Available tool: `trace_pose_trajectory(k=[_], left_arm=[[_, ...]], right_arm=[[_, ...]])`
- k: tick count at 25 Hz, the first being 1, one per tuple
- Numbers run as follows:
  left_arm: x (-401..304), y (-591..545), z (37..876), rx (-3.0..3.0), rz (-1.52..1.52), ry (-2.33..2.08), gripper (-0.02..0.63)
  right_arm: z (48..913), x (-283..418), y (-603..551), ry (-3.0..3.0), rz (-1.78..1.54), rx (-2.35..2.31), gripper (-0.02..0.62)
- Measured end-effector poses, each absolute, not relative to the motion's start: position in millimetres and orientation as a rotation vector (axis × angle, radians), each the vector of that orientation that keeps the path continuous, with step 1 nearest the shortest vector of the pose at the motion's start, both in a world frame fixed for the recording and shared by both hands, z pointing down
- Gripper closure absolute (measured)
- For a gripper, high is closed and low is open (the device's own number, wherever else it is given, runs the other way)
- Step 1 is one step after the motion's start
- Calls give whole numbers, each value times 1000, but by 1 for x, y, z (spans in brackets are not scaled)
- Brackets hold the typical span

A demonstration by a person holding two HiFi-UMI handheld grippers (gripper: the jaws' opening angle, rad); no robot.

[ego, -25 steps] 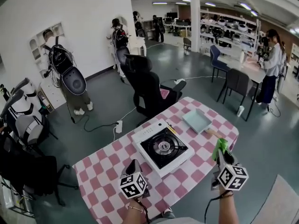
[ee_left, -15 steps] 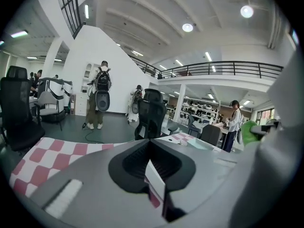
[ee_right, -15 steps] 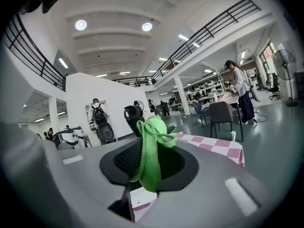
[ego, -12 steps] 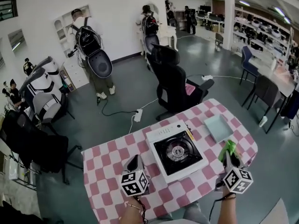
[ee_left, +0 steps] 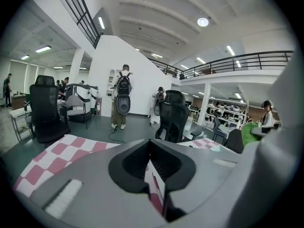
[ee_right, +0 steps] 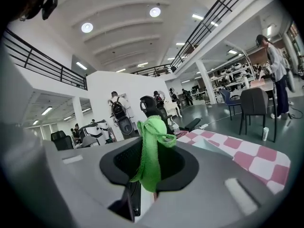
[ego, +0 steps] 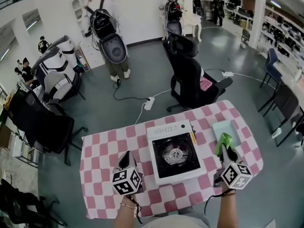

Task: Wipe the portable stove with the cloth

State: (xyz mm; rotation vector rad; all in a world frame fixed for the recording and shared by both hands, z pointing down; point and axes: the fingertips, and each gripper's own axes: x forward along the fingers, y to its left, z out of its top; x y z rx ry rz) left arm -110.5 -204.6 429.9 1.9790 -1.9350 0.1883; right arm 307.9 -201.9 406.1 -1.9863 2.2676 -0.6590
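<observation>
The white portable stove [ego: 173, 150] with its black burner top sits in the middle of the pink-checked table [ego: 102, 151]. My right gripper [ego: 225, 148] is raised to the right of the stove, shut on a bright green cloth [ego: 223, 142] that sticks up from between its jaws. The green cloth [ee_right: 151, 148] fills the jaw gap in the right gripper view. My left gripper [ego: 125, 160] hovers over the table to the left of the stove, jaws closed together with nothing between them, as the left gripper [ee_left: 153, 167] view shows.
A pale blue tray [ego: 226, 129] lies on the table right of the stove. A black office chair [ego: 190, 80] stands behind the table, more chairs [ego: 40, 122] at the left. People with backpacks [ego: 107, 27] stand by the far wall. A power strip [ego: 148, 103] lies on the floor.
The head view has swung so the table and stove now sit squarer and more central. Both grippers keep their places beside the stove, the right still holding the cloth.
</observation>
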Motion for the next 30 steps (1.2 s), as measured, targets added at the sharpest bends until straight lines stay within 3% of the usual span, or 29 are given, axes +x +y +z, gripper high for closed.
trace_pose_trajectory(k=[15, 30], left_arm=[[-94, -191, 456, 1837, 157, -2062, 606], [-103, -170, 496, 1631, 129, -2158, 606]], right_arm=[[443, 301, -261, 2533, -671, -1869, 501], [487, 249, -318, 3284, -319, -1390, 501]])
